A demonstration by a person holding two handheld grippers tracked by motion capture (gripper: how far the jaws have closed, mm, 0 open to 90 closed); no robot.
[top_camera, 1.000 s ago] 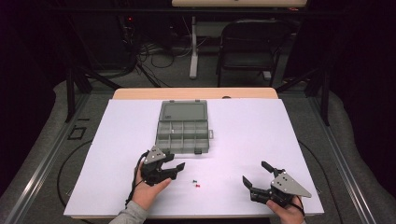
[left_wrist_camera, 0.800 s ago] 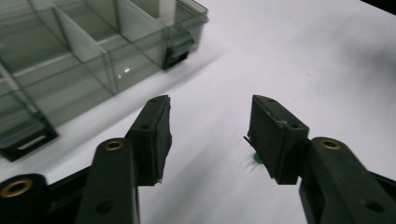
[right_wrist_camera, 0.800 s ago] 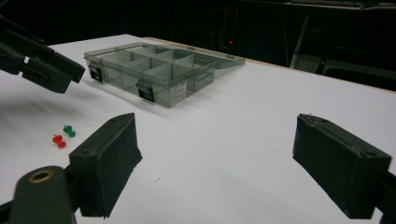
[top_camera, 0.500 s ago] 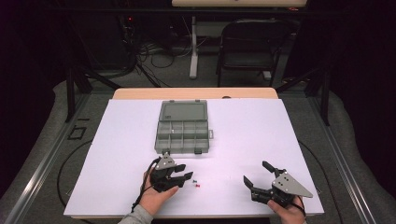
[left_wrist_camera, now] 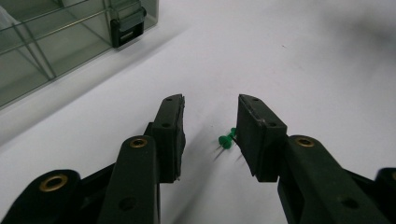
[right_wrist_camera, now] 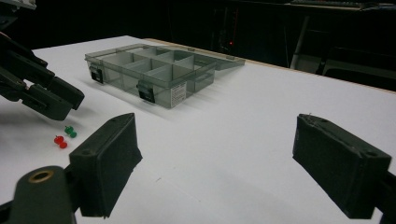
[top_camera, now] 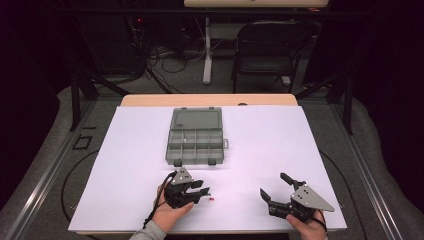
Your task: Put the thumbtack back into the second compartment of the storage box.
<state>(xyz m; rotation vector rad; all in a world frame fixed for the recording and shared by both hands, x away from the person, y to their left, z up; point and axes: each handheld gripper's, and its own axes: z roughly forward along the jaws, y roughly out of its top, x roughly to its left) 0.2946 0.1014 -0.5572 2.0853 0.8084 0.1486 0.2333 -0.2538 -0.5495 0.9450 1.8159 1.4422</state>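
A green pushpin (left_wrist_camera: 227,140) lies on the white table sheet between the jaws of my left gripper (left_wrist_camera: 211,107), close against the right-hand pad (left_wrist_camera: 254,135). The left-hand pad stands apart from it, so nothing is pinched. These jaws have just been closing and still stand open around the pin. In the right gripper view the green pushpin (right_wrist_camera: 71,132) and a red pushpin (right_wrist_camera: 60,141) lie side by side under the left gripper (right_wrist_camera: 70,100). From above, the left gripper (top_camera: 204,194) points right, the red pushpin (top_camera: 212,199) at its tips. My right gripper (top_camera: 274,185) (right_wrist_camera: 217,126) rests wide open and empty at the front right.
A clear grey compartment box (top_camera: 196,137) (right_wrist_camera: 154,70) (left_wrist_camera: 56,42) sits open mid-table with its lid folded back, just beyond the left gripper. The white sheet (top_camera: 280,140) covers the table. A chair (top_camera: 267,47) and cables stand behind the table's far edge.
My left gripper has moved a little right and down over the pushpins, and its jaws have narrowed around the green one. The right gripper has stayed put.
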